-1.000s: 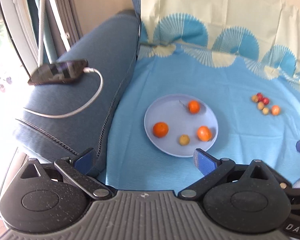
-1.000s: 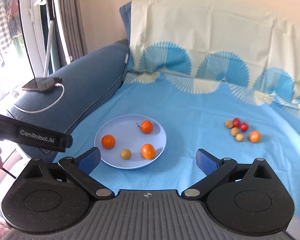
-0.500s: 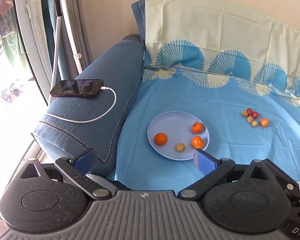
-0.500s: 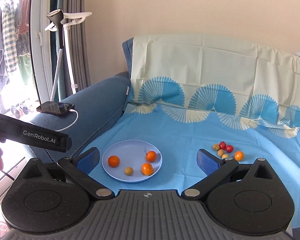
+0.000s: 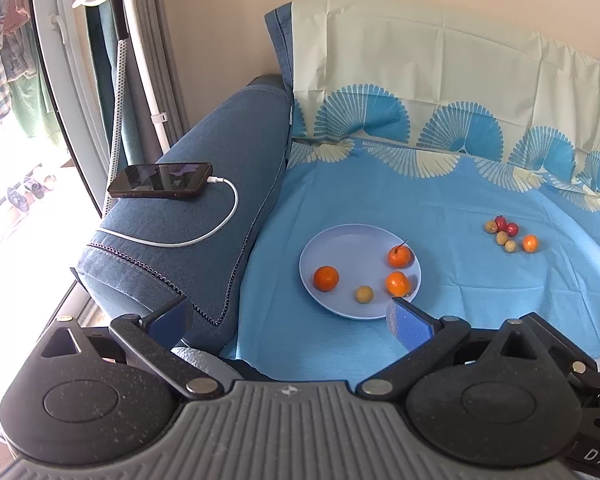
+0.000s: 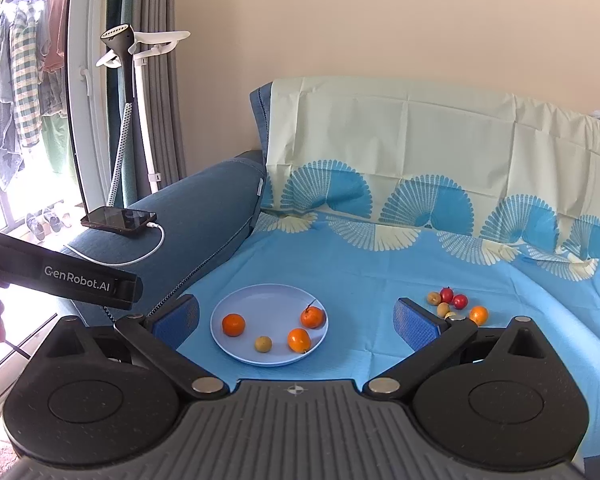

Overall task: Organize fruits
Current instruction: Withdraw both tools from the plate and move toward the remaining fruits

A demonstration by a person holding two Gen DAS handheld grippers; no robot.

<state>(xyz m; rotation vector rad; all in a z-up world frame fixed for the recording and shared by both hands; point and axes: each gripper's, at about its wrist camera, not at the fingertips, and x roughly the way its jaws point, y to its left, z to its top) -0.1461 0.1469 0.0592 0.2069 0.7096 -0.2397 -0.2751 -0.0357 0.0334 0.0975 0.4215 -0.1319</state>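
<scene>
A pale blue plate (image 5: pixel 352 240) (image 6: pixel 260 300) lies on the blue sheet and holds three oranges (image 5: pixel 326 278) (image 6: pixel 233 324) and one small tan fruit (image 5: pixel 364 294) (image 6: pixel 263 344). To its right a loose cluster of small fruits (image 5: pixel 508 234) (image 6: pixel 454 304) sits on the sheet: red ones, tan ones and a small orange (image 5: pixel 530 243) (image 6: pixel 478 315). My left gripper (image 5: pixel 288 320) is open, held back from the plate's near edge. My right gripper (image 6: pixel 296 320) is open too, with the plate seen between its fingers. Neither holds anything.
A phone (image 5: pixel 161 186) (image 6: pixel 118 219) on a white charging cable rests on the blue sofa arm (image 5: pixel 204 208) at left. A garment steamer stand (image 6: pixel 132 92) and a glass door lie beyond. A hand holds the left gripper's body (image 6: pixel 60 280).
Both grippers have pulled back and tilted up from the plate, so the fruit looks smaller and more of the sofa back and wall shows. The fruit has not moved.
</scene>
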